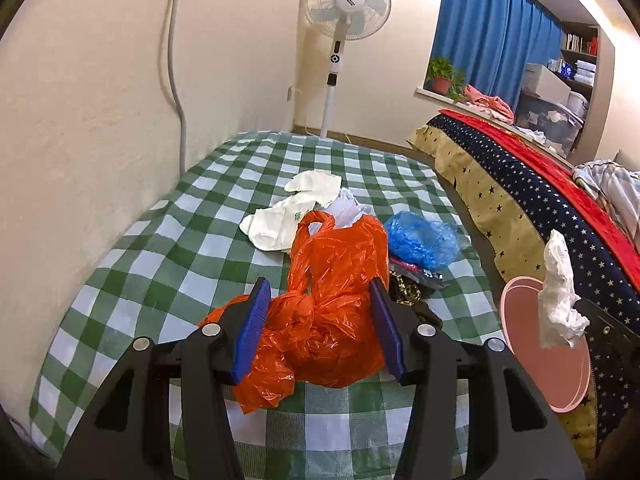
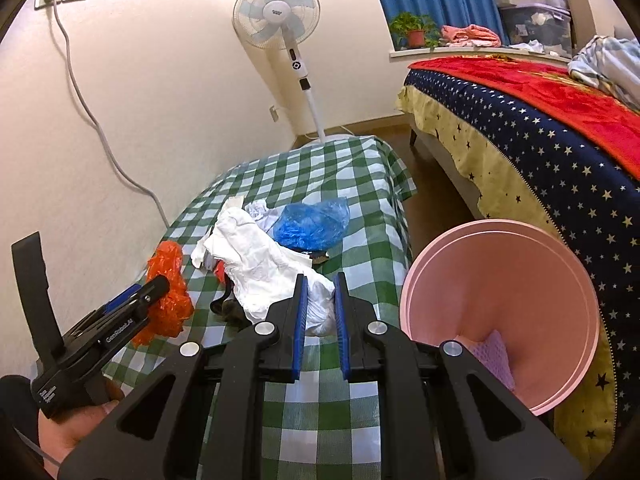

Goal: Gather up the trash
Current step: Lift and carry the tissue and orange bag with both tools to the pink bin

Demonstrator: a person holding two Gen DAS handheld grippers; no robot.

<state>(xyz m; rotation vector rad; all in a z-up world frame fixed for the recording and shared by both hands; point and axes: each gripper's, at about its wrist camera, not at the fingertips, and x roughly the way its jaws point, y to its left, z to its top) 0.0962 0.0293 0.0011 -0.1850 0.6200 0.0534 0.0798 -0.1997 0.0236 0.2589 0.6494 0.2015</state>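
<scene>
An orange plastic bag (image 1: 332, 304) lies crumpled on the green checked table (image 1: 132, 280). My left gripper (image 1: 320, 296) is open with a blue pad on each side of the bag. My right gripper (image 2: 321, 294) is shut on a white crumpled paper (image 2: 264, 264), which shows hanging above the pink bin in the left wrist view (image 1: 558, 300). A white plastic bag (image 1: 292, 212) and a blue plastic bag (image 1: 420, 240) lie farther back on the table. A pink bin (image 2: 500, 312) stands at the table's right edge.
A bed (image 2: 540, 152) with a starred cover stands to the right across a narrow floor gap. A standing fan (image 1: 344, 32) stands behind the table's far end. A wall with a grey cable (image 1: 176, 80) runs along the left. Dark items (image 1: 416, 276) lie under the blue bag.
</scene>
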